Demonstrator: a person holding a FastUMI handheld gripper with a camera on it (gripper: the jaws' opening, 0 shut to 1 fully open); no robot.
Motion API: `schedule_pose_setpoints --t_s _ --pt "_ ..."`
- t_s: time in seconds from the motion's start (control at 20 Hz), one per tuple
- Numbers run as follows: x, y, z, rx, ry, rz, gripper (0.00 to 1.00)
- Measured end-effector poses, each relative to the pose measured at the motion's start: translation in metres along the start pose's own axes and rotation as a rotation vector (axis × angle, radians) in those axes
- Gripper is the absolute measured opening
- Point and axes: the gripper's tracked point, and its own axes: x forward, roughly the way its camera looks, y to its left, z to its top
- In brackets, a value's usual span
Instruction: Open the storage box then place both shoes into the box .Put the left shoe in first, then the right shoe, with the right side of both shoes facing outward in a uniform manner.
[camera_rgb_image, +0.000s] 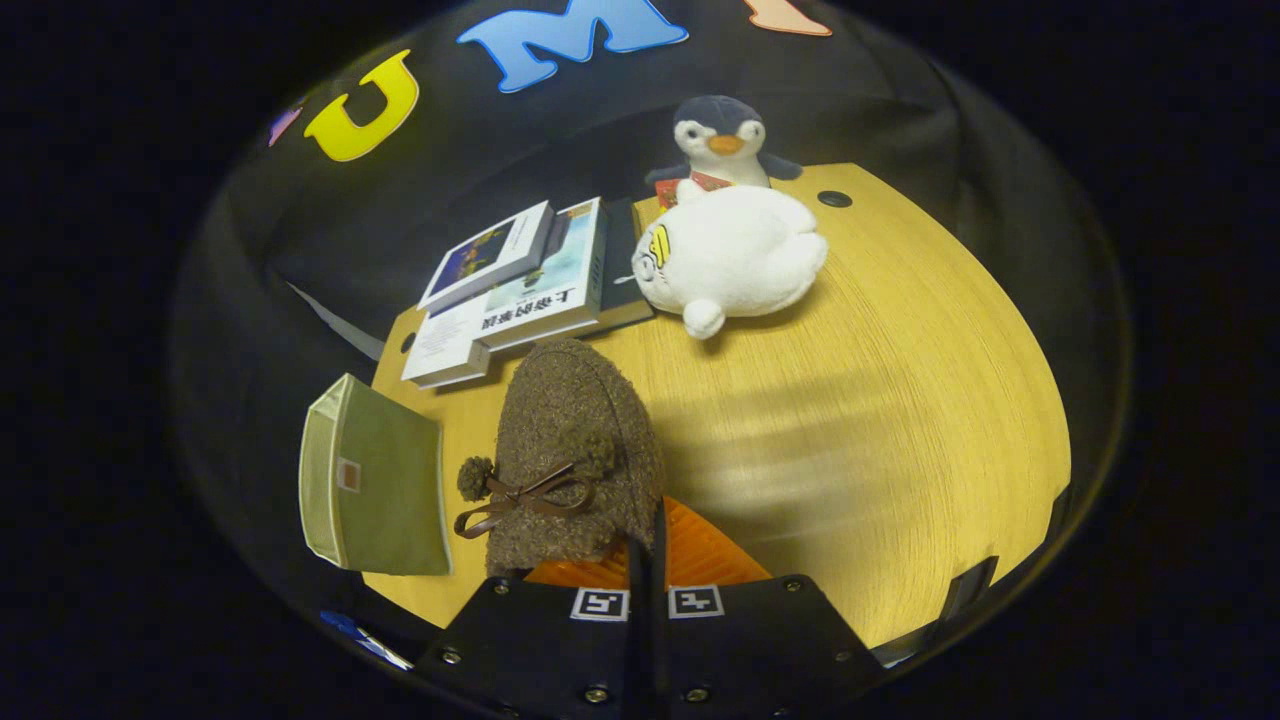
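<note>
Camera looks steeply down, close over wooden table (900, 420).

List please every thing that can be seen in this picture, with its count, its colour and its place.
shoe: 1, brown fuzzy with a brown bow and pompoms, just ahead of the tongs, its rear edge clamped between them
storage box: 1, olive green, at the table's edge beside the shoe, lid closed
books: a stack of several, mostly white covers, beyond the shoe
white plush toy: 1, white, lying on the table beside the books
penguin plush: 1, dark blue and white with an orange beak, behind the white plush toy
table: 1, light wood, under everything
tongs: 1 pair, fingers closed together on the shoe's rear edge
</note>
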Motion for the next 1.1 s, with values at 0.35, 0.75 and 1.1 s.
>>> schedule_pose_setpoints --t_s 0.35,0.75,1.1 --pt "-0.031 0.091 0.028 -0.064 -0.057 0.083 0.00" --pt "-0.027 0.189 0.029 -0.158 -0.040 0.168 0.00" --pt "-0.005 0.282 0.016 -0.265 0.008 0.232 0.00"
